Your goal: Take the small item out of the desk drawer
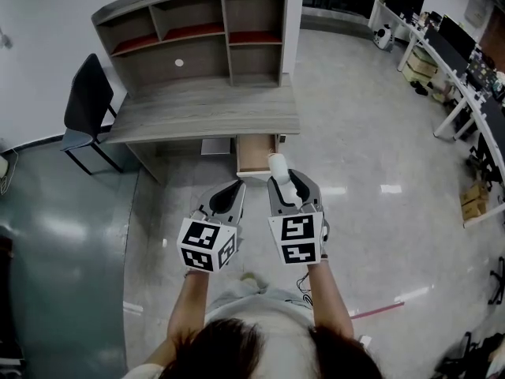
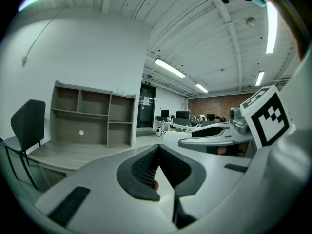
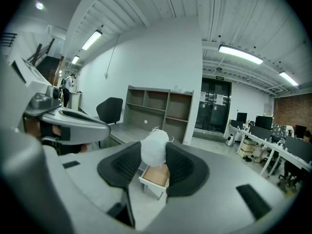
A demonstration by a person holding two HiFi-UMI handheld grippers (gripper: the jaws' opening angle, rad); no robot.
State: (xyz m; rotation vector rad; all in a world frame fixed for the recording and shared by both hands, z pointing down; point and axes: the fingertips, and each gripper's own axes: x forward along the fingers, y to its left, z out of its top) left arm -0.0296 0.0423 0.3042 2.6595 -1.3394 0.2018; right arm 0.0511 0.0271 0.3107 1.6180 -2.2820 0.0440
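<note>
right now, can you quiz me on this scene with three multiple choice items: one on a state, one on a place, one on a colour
1. The drawer under the desk is:
A. shut
B. pulled open
C. lying on the floor

2. The white item is:
A. in the drawer
B. on the desk top
C. between the jaws of the right gripper

3. The chair beside the desk is:
A. black
B. red
C. white

Answers:
1 B: the head view shows its bare wooden inside sticking out from under the desk top.
2 C: the right gripper view shows both pads pressed on it, with the open drawer behind it.
3 A: its seat and back are black in the head view.
</note>
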